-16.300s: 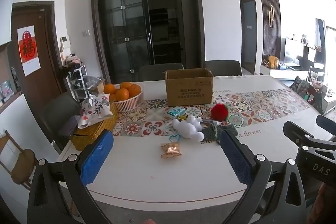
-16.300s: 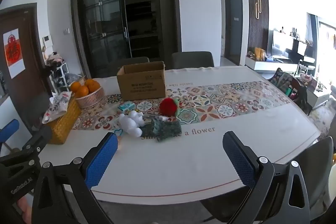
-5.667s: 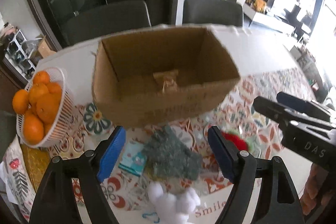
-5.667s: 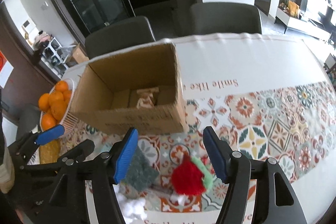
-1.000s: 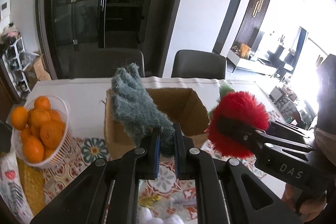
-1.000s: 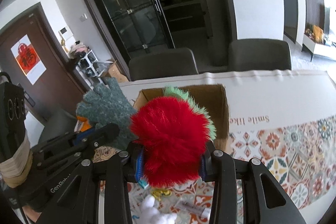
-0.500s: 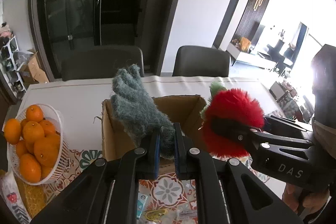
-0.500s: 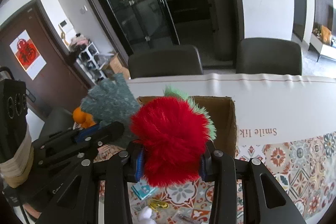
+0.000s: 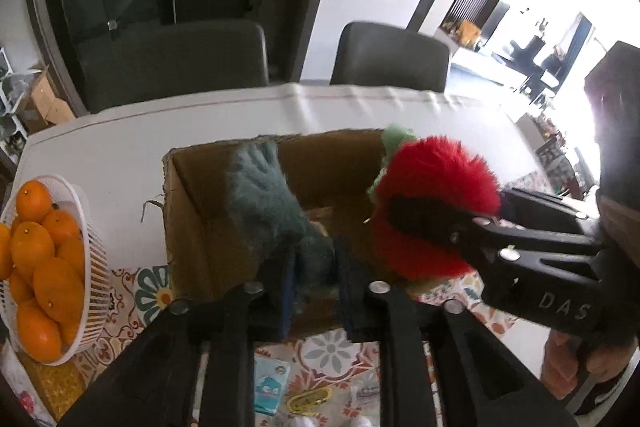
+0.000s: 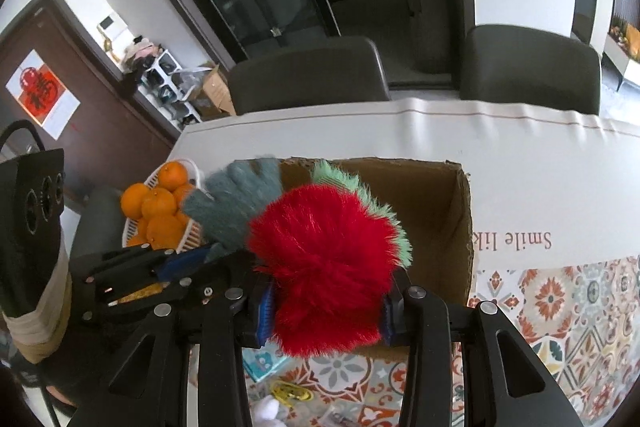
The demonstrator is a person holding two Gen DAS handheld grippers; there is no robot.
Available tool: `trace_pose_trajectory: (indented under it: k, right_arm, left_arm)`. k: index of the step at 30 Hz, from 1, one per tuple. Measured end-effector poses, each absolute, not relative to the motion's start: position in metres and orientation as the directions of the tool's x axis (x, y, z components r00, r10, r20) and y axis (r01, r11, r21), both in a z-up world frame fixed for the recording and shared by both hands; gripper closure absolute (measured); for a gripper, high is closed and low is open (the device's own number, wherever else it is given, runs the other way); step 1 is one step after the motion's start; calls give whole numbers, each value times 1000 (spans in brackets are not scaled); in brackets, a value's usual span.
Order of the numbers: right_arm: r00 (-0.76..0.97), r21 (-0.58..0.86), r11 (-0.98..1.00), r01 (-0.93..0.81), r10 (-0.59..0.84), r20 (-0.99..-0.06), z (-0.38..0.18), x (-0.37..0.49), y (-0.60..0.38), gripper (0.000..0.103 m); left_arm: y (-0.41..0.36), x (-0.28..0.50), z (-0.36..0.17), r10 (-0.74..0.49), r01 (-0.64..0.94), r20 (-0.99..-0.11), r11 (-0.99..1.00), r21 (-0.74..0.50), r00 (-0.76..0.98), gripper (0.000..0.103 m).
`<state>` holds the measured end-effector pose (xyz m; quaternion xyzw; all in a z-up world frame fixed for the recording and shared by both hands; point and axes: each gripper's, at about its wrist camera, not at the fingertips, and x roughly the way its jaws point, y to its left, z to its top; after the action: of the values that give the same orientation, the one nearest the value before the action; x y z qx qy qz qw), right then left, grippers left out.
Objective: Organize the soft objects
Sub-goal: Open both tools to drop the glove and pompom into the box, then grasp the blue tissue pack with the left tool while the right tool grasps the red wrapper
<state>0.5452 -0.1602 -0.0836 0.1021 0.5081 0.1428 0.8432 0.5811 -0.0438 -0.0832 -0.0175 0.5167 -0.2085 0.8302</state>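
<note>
My left gripper (image 9: 314,291) is shut on a grey-green fuzzy glove (image 9: 272,211) and holds it over the open cardboard box (image 9: 188,219). My right gripper (image 10: 326,315) is shut on a red fluffy plush with a green tuft (image 10: 324,267), held over the same box (image 10: 460,227). The plush also shows in the left wrist view (image 9: 432,187), and the glove in the right wrist view (image 10: 236,203). A small brown item lies in the box bottom, mostly hidden.
A white basket of oranges (image 9: 44,267) stands left of the box. A blue packet (image 9: 272,387), a yellow clip (image 9: 308,397) and a white plush (image 10: 266,411) lie on the patterned runner in front. Two dark chairs (image 10: 308,75) stand behind the table.
Both grippers have moved forward and tilted down, so the glove and the red plush now hang over the box opening. Both stay gripped.
</note>
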Motion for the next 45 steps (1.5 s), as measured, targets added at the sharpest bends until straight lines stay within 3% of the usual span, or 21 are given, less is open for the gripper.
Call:
trace_pose_trajectory:
  k: [2,10,27,35,39,45]
  right_arm:
    - [417,325,937,-129,349,-839,-90,551,-159,59]
    - [372,319,941,-111,337,-865,-99,555,-153,48]
    - [495,-20,993,-119,42,-868,-59,490,-138,45]
    - [427,-115,982,-148,-41,-903,-73,456,-139,42]
    - [425,-184,973,-140,-109,-899,-85,440,-141,42]
    - [454,-170,977,-131,-93,-886,-109,416,-142,42]
  left_arm:
    - [-43,582,-87,-343,322,-861,919,-226,375,66]
    - [-29,570,-79,-240,287,-869,951,-119,433,53]
    - [-15,504,-73,-123,301,-877,953,26,465,48]
    - [-28,475,-86,-49,357,-905,927,116,422,31]
    - [-33,465,-99,-6,383,-902,906,177,431,31]
    - [-34,442,-124,-23,402,-887,896,186,461,31]
